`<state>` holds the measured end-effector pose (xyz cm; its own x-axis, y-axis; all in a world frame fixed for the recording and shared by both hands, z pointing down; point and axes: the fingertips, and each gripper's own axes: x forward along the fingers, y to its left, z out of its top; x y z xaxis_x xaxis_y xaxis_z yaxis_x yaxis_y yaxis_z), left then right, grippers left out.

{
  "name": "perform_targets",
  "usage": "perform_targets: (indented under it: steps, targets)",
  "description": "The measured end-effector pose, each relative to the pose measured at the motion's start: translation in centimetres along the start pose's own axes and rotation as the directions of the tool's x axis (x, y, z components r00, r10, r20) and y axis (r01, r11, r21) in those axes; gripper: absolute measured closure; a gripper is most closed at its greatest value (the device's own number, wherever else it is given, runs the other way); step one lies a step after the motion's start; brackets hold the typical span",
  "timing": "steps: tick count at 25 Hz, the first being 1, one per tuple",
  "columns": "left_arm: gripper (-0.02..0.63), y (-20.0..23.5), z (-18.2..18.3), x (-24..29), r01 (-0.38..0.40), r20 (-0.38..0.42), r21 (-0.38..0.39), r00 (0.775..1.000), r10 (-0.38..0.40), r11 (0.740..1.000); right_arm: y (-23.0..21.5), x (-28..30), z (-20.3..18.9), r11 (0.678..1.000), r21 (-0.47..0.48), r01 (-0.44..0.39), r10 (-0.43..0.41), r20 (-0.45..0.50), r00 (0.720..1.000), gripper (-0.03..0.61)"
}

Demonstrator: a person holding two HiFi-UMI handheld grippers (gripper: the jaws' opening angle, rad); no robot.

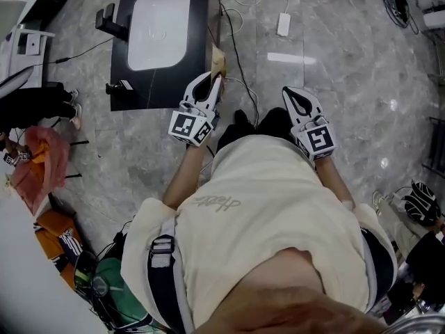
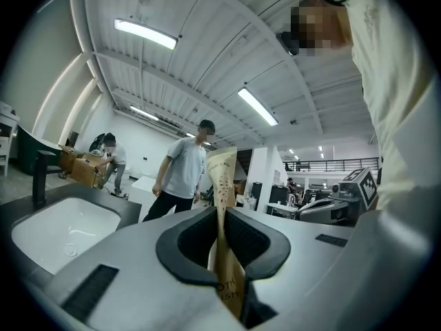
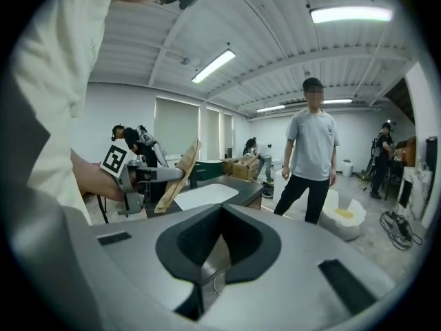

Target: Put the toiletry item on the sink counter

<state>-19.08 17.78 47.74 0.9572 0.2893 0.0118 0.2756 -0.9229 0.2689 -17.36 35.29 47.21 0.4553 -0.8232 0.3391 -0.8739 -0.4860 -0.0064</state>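
On the grey marble floor ahead of the person, the black sink counter (image 1: pixel 122 68) is standing with its white basin (image 1: pixel 158 26) set into the top and a dark tap (image 1: pixel 106 19) rising at one side. The person is facing it, with both grippers reaching out in front of the cream shirt.

The left gripper (image 1: pixel 214 82) is pinching a flat tan packet (image 1: pixel 218 62), the toiletry item. In the left gripper view its jaws are sitting narrow, pressing on the packet's lower part while the rest is sticking up above the tips. The packet is hanging in the air by the counter's near corner and is not resting on anything. The right gripper (image 1: pixel 290 94) is carrying nothing; in the right gripper view its jaws are meeting at the tips, with only floor showing through the loop between them.

Judging by this, the pick-up is done and the delivery is under way. What is left is bringing the packet over the bare black top beside the basin, setting it down and letting go.

Counting from big to small, one counter, one basin and one tap are showing, along with two grippers and a single packet. No other toiletry item is showing on the counter.
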Motion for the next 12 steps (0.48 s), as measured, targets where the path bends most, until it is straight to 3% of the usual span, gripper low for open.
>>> perform_targets:
  steps: [6, 12]
  targets:
    - [0.577, 1.5, -1.1, 2.8, -0.030, -0.043, -0.025, 0.999, 0.029, 0.999, -3.1, 2.3, 0.3, 1.000, 0.028, -0.012, 0.011, 0.006, 1.000, 0.584]
    - [0.577, 3.6, -0.5, 8.1, -0.123, -0.037, -0.018, 0.992, 0.122, 0.992, -7.7, 6.1, -0.3, 0.993, 0.052, -0.106, 0.105, 0.020, 0.994, 0.584]
